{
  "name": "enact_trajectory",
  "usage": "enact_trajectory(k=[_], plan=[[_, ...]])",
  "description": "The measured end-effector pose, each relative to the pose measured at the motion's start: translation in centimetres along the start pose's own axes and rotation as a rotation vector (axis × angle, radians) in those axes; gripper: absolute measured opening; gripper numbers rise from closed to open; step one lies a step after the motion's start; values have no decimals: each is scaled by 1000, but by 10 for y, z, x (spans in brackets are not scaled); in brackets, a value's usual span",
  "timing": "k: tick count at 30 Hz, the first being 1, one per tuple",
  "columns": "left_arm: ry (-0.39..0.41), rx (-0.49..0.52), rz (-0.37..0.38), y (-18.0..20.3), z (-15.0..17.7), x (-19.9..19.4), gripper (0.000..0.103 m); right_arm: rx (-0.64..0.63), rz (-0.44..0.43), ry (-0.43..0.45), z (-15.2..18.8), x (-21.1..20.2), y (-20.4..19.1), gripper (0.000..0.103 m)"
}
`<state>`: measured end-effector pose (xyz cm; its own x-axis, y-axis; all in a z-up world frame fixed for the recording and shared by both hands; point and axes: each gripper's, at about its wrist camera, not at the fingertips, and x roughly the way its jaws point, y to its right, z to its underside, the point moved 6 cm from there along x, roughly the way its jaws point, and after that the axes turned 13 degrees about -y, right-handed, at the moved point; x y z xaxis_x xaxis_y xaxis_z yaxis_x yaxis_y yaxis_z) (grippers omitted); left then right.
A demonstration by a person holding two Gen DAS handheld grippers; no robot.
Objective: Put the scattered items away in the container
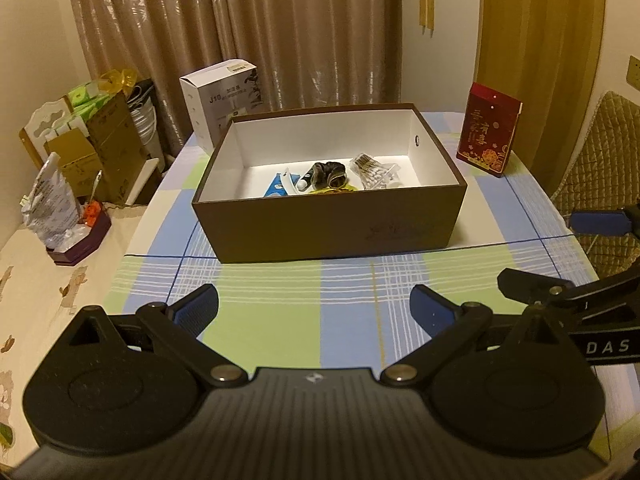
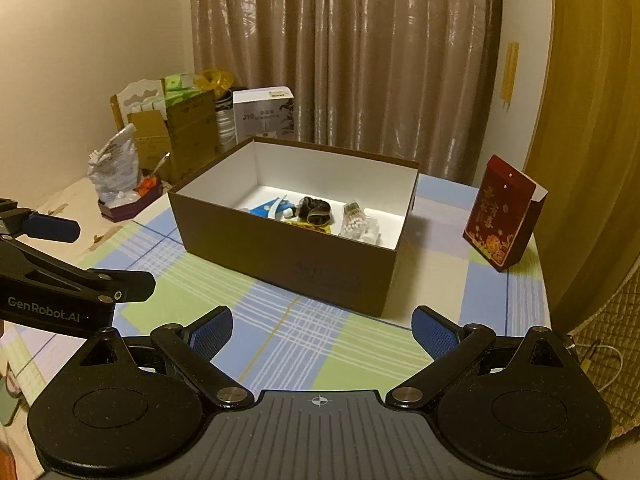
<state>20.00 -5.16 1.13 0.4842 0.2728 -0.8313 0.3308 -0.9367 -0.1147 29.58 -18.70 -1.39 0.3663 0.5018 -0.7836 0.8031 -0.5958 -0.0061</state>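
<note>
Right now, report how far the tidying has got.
Done: a blue packet, dark fabric scrunchie and clear pack of cotton swabs lie inside the brown cardboard box. In hand: nothing; the left hand-held gripper and right hand-held gripper are open. Left: nothing loose shows on the checked tablecloth around it.

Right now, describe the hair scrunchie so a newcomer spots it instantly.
Find the open brown box on the checked tablecloth. On its white floor, the scrunchie lies mid-row, between a blue-and-white packet and a clear cotton-swab pack. It alone is dark, ruffled fabric.
</note>
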Motion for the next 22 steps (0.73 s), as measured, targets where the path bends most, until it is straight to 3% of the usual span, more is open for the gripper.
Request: enact_trajectory(k=[22], plan=[[0, -29, -63, -4, 4, -2, 101, -23, -49, 15, -5, 5, 9, 101]])
